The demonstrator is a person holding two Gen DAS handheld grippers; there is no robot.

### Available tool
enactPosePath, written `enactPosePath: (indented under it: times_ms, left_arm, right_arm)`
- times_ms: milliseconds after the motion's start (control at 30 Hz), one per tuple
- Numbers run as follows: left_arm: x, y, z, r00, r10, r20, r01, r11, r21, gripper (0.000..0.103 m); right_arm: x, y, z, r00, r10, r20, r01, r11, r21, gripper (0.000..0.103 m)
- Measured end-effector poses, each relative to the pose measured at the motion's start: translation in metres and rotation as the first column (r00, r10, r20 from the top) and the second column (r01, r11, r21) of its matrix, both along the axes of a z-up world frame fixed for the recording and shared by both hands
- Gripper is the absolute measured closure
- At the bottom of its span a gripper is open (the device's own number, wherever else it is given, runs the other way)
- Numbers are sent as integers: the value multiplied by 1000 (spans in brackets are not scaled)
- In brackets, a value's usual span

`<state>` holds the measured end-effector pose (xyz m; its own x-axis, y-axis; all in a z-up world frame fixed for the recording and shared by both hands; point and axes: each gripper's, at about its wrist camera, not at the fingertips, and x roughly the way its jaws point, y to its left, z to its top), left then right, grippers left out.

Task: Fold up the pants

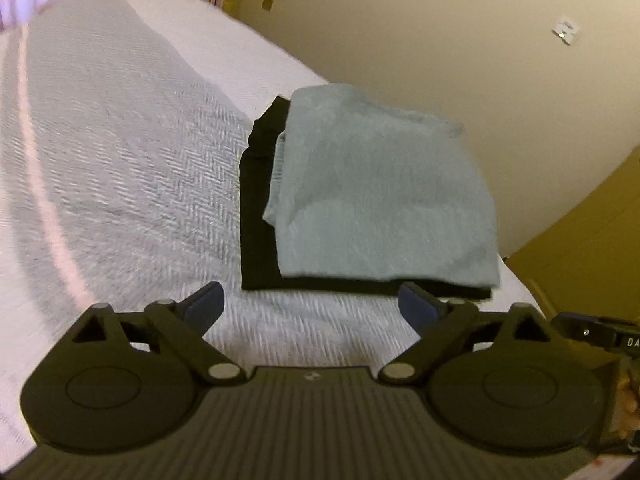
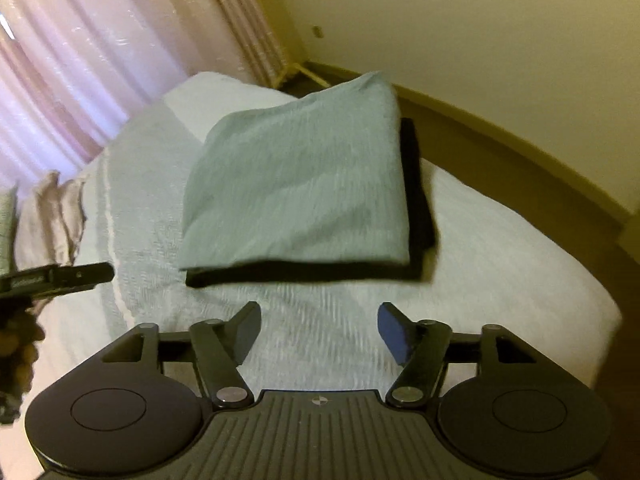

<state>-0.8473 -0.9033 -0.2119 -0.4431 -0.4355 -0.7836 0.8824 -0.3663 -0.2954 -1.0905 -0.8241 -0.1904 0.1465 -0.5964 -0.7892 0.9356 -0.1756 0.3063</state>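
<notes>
The fold looks finished, or all but: the light blue-green pants (image 1: 380, 184) lie as a compact, roughly square packet on top of a folded black garment (image 1: 256, 216), and both grippers stand clear of the stack. The left gripper (image 1: 310, 306) shows at the bottom of its own view with jaws spread wide and nothing between them; the right gripper (image 2: 316, 330) is likewise wide open and empty, short of the stack's near edge. In the left wrist view the pants fill the centre to right of the frame, with the black garment showing as a band along their left and lower sides; in the right wrist view they sit in the centre, with the black edge showing below and to the right. The stack rests near the corner of a bed (image 1: 120, 140) covered in a white herringbone spread. The cloth looks soft and slightly puffed, with a loose lip of fabric at the left edge in the left wrist view. If anything remains, I judge it is a light press or a tuck of that lip, which would call for closing on the top layer only, so the black garment below is not dragged.
</notes>
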Motion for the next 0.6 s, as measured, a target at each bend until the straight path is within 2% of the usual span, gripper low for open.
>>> enactPosePath:
  times_ms: [33, 100, 367, 600]
  left_arm:
    - [2, 12, 9, 1000, 8, 14, -8, 1000, -12, 1]
    - [8, 38, 25, 999, 8, 33, -7, 999, -35, 1]
    - [41, 140, 93, 993, 5, 116, 11, 991, -134, 1]
    - [64, 198, 120, 990, 11, 139, 3, 995, -104, 1]
  right_arm:
    - [12, 13, 10, 1000, -25, -12, 25, 1000, -5, 36]
    - [32, 30, 25, 998, -55, -34, 54, 998, -7, 32]
    - [103, 104, 86, 986, -87, -146, 84, 996, -26, 27]
    - [130, 151, 117, 976, -135, -171, 130, 991, -39, 26]
